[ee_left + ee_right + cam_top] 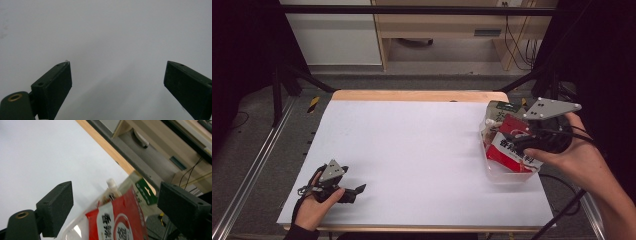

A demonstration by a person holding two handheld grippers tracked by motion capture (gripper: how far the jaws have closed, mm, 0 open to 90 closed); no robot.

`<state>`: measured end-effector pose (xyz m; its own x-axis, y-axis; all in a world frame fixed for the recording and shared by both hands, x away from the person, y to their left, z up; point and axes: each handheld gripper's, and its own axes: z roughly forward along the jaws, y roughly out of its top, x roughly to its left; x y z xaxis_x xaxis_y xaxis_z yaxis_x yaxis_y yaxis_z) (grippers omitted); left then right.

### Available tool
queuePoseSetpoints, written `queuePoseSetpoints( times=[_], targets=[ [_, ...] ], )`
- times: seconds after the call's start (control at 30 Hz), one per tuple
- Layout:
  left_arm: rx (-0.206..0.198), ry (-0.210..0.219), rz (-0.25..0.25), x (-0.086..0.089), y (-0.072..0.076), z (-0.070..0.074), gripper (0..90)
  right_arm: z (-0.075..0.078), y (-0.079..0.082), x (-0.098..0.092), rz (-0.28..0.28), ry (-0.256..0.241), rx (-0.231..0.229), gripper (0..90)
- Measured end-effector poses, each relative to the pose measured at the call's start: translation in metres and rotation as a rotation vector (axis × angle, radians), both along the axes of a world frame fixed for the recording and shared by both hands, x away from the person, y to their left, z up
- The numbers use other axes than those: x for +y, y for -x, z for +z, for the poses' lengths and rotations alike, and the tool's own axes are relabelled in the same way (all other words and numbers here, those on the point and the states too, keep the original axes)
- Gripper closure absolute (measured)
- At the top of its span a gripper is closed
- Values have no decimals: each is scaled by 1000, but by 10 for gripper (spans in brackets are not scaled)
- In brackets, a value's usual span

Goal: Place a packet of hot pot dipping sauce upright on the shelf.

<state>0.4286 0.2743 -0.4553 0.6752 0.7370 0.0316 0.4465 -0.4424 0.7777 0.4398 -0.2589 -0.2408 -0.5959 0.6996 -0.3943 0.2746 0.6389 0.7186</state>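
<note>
- Nearest the high view's camera, the left tool (354, 192) lies low on the near left corner of the counter (412, 150), held in the person's left hand (314, 207).
- Its jaws stand wide apart with nothing between them; in the left gripper view they frame bare white surface.
- At the far right edge of the counter stands a clear plastic tub (507, 175) packed with pouches.
- A red packet (512, 150) with white lettering sits upright at the front of the tub, with a white-capped spout pouch (111, 188) and a green-and-white packet (501, 111) behind it.
- Held in the right hand (579, 160), the right tool (115, 195) hovers just above the tub.
- Its jaws are spread wide, gripping nothing, with the red packet's top between them in the right gripper view.
- Both tools are well apart from each other.
</note>
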Motion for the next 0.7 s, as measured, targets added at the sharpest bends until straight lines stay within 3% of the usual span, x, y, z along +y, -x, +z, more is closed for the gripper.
queuePoseSetpoints(
  times=[0.3, 0.7],
  targets=[
    [-6, -6, 5, 3, 0, 1, 79, 3, 7, 43, 42, -54, -47, 125],
    [-31, 5, 40, 9, 1, 3, 71, -23, 13, 101, 100, -132, -43, 121]
  ],
)
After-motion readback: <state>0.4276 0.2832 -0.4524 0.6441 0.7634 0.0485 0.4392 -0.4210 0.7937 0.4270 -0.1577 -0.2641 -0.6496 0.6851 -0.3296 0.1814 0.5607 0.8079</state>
